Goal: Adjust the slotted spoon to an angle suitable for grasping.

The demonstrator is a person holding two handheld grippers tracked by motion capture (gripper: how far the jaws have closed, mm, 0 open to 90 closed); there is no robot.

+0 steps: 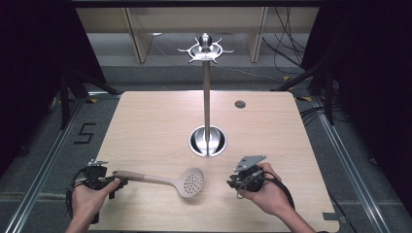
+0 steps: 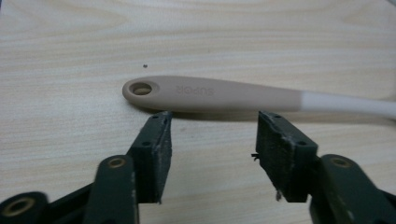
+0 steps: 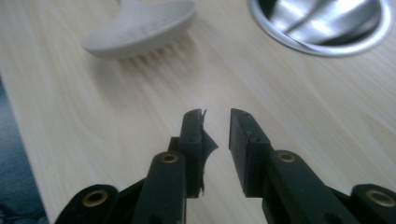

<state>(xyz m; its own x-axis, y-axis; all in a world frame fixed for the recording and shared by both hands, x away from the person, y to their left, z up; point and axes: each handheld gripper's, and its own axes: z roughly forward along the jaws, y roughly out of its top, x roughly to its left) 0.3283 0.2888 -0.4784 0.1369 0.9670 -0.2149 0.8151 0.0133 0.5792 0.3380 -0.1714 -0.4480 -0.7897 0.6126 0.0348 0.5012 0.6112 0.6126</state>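
A beige skimmer spoon (image 1: 165, 180) with a perforated head lies flat on the wooden table (image 1: 155, 121), front left of centre. Its handle (image 2: 210, 93), with a hanging hole at the end, lies crosswise just beyond my left gripper's (image 2: 212, 119) tips. That gripper (image 1: 118, 183) is open wide, with nothing between its jaws. My right gripper (image 1: 231, 183) hovers low at the front right, pointing toward the spoon's head (image 3: 140, 28). Its jaws (image 3: 217, 114) stand only a little apart and hold nothing.
A tall metal stand (image 1: 207, 97) with hooks at its top (image 1: 206, 47) rises from a round steel base (image 1: 207, 141) at the table's centre. That base (image 3: 322, 23) lies ahead and right of my right gripper. A small round hole (image 1: 240, 104) marks the far right of the table.
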